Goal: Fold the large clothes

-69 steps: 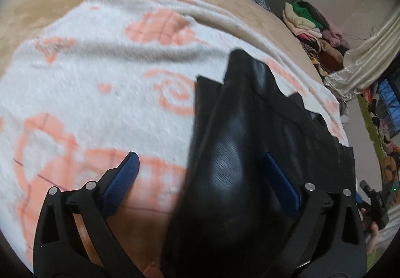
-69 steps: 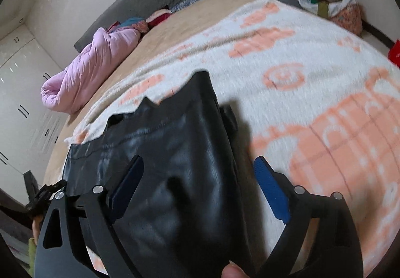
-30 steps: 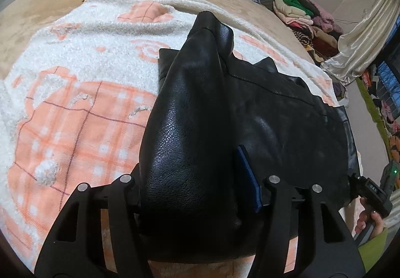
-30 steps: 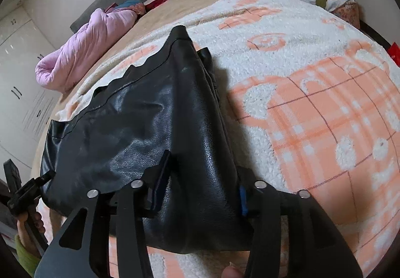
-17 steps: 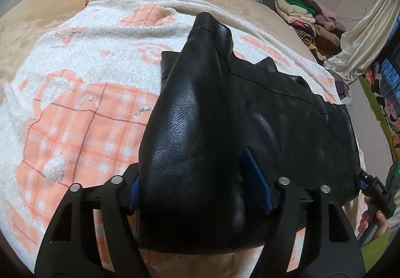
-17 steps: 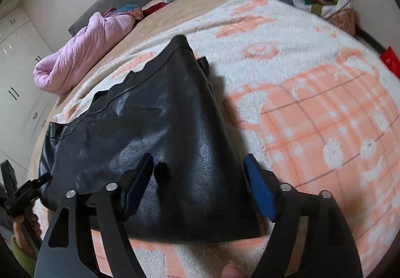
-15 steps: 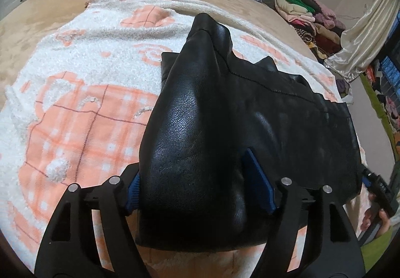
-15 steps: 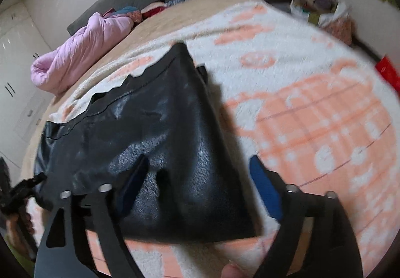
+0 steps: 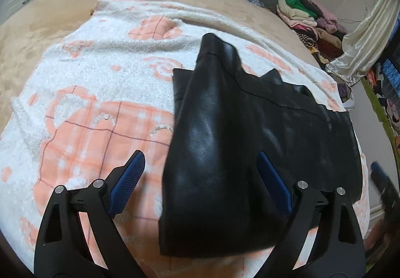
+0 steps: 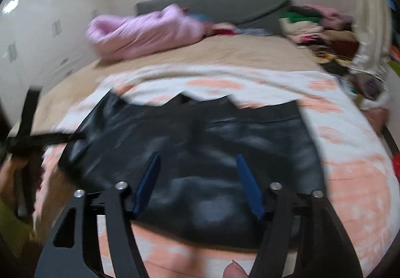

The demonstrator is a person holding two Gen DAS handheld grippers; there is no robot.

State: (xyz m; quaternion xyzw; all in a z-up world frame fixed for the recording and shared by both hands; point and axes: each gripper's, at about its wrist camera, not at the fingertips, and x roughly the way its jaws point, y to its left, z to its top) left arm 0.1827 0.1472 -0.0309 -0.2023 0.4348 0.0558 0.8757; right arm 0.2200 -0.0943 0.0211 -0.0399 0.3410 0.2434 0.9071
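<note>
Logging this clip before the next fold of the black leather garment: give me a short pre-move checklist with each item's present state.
1. Left hand-held gripper open, released from the black leather garment: ok.
2. Right hand-held gripper open, holding nothing: ok.
3. Garment lies wholly on the white-and-orange fleece blanket: ok.
4. Folded-over sleeve panel lies flat on the garment: cannot tell; it looks raised along its middle.
5. Garment's far edge even: not ok, it shows jagged points.
6. Right wrist view sharp enough to aim a grasp: not ok, it is blurred.
</note>
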